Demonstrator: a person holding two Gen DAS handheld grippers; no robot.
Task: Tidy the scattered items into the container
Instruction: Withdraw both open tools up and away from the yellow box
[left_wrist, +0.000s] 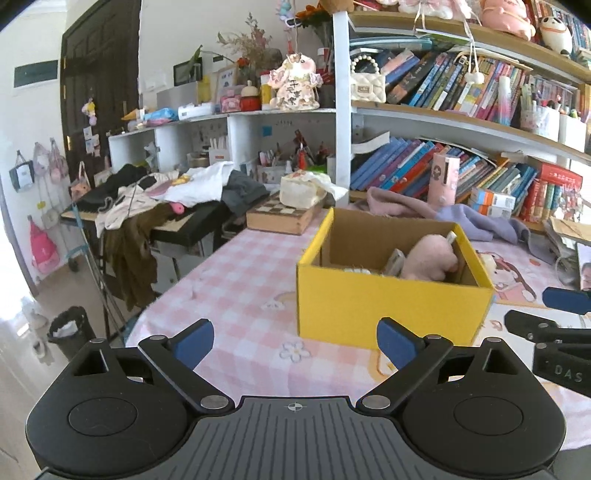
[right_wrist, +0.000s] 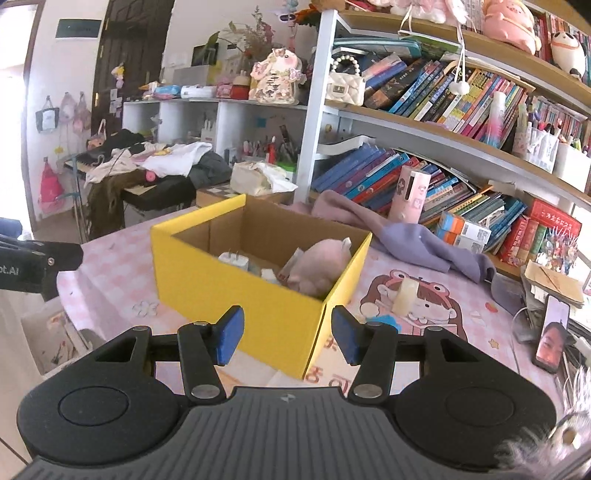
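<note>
A yellow cardboard box (left_wrist: 388, 310) (right_wrist: 236, 295) stands open on the pink checked tablecloth. Inside it lie a pink plush toy (left_wrist: 430, 260) (right_wrist: 317, 267), a white plug adapter (right_wrist: 234, 260) and other small items. My left gripper (left_wrist: 295, 345) hovers open and wide in front of the box's near wall, with nothing between its fingers. My right gripper (right_wrist: 289, 339) is open at the box's near corner and grips nothing. A roll of tape (right_wrist: 404, 295) stands on the cloth to the right of the box, and a small blue thing (right_wrist: 386, 320) lies near it, partly hidden.
A purple cloth (right_wrist: 417, 240) and a pink cylinder (right_wrist: 410, 195) lie behind the box, in front of crowded bookshelves. A phone (right_wrist: 554, 338) leans at the right. A chessboard box (left_wrist: 284, 218) and a clothes-covered keyboard stand (left_wrist: 155, 206) are to the left. One of the right gripper's pads (left_wrist: 567, 300) shows at the edge.
</note>
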